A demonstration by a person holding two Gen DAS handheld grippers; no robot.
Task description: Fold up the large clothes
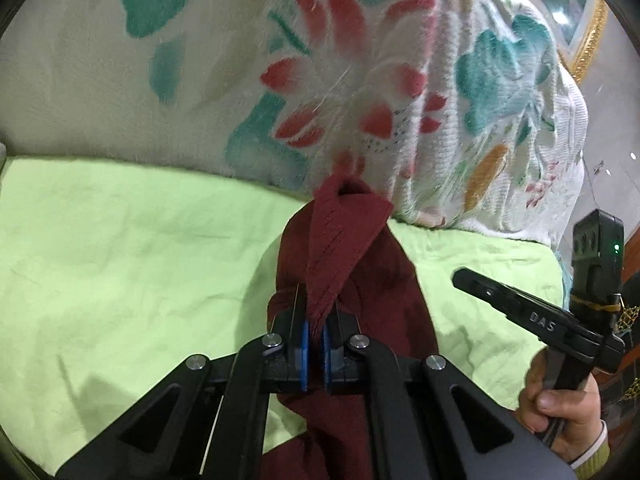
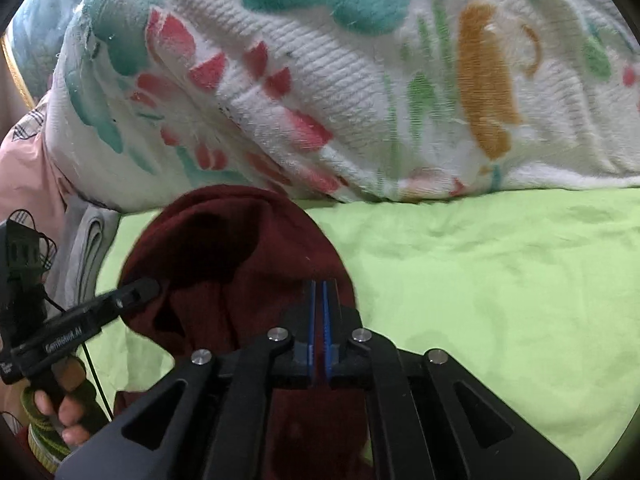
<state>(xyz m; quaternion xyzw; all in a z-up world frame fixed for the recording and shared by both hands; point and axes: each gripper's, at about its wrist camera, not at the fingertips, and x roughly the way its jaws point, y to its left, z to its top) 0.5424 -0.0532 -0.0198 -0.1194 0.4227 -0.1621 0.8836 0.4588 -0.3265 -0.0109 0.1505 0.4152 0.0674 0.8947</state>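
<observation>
A dark red garment (image 1: 352, 264) hangs bunched over the green sheet (image 1: 120, 240). My left gripper (image 1: 316, 308) is shut on a fold of it, with a pointed flap sticking up between the blue pads. In the right wrist view my right gripper (image 2: 319, 292) is shut on another part of the dark red garment (image 2: 224, 248), which drapes down below the fingers. The right gripper also shows at the right of the left wrist view (image 1: 532, 312). The left gripper shows at the left of the right wrist view (image 2: 80, 324).
A bulky white blanket with red, teal and orange flowers (image 1: 360, 80) lies along the back of the bed, also in the right wrist view (image 2: 360, 80). Grey and pink folded cloth (image 2: 80, 240) lies at the left. A gold picture frame (image 1: 588, 40) is at far right.
</observation>
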